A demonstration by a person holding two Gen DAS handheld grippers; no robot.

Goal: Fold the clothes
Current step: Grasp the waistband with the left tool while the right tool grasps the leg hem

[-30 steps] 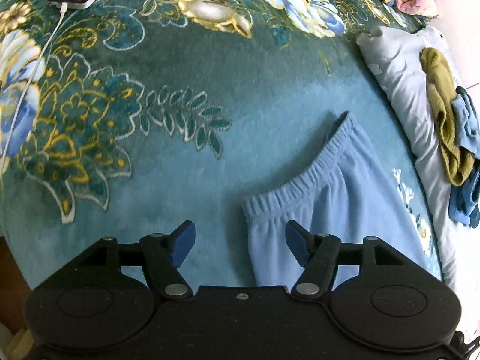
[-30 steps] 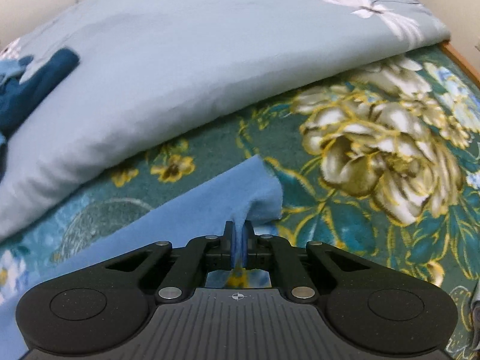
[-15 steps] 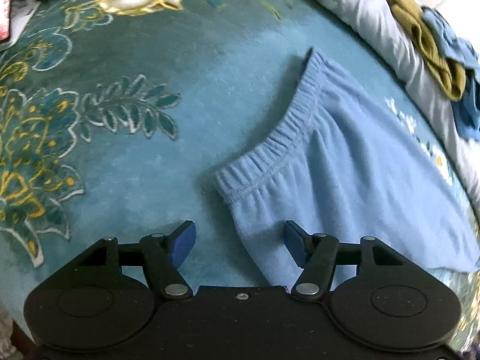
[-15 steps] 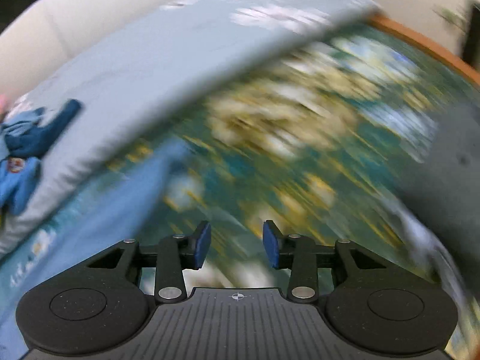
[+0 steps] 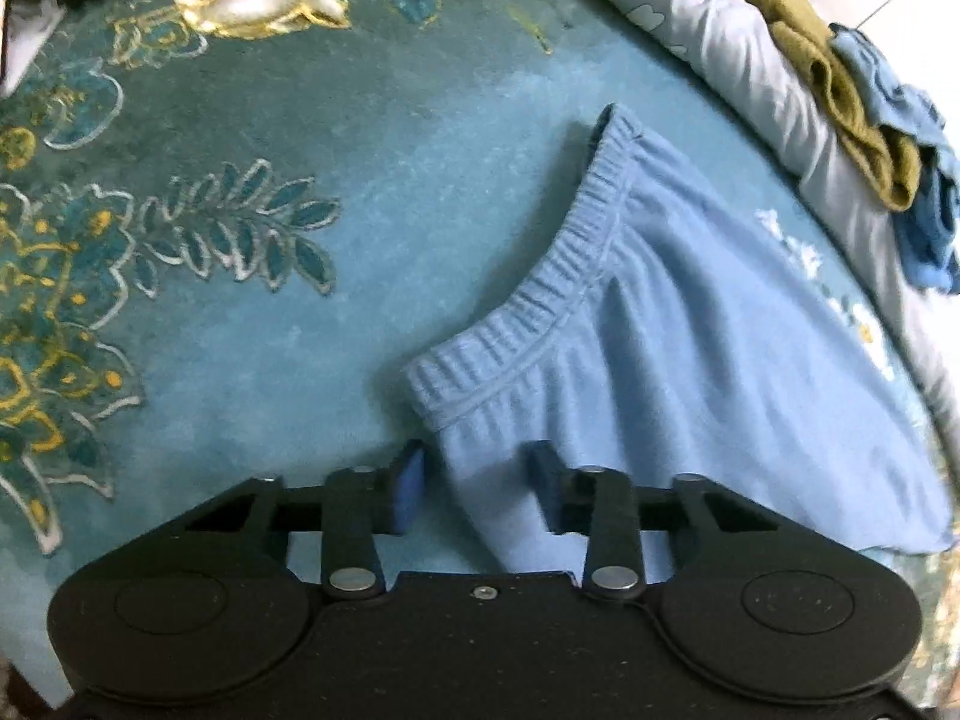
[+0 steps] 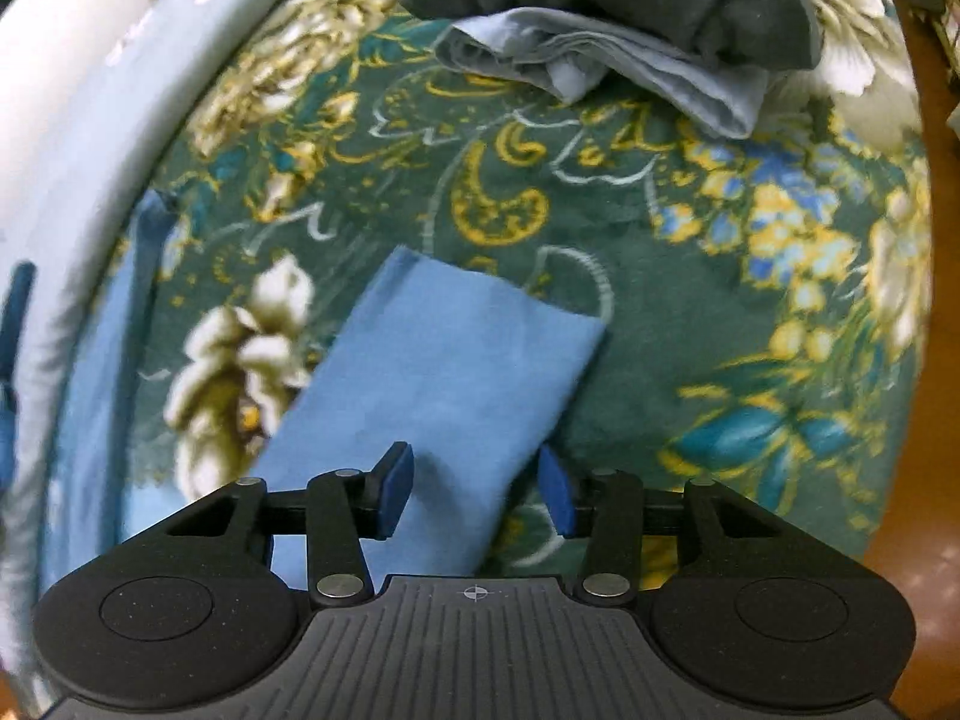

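Observation:
Light blue pants lie flat on the teal floral blanket. Their elastic waistband runs diagonally in the left wrist view. My left gripper is open, its jaws on either side of the waistband's near corner, just above the cloth. In the right wrist view a leg end of the pants lies flat on the blanket. My right gripper is open and empty over the leg's near part.
A pale grey quilt along the right carries an olive garment and blue clothes. In the right wrist view, dark grey and light blue garments are piled ahead, the quilt lies left, and the bed's wooden edge runs right.
My right gripper let go of the pants' corner, opened and swung to a leg end. My left gripper moved in over the waistband corner, its jaws closer together than before.

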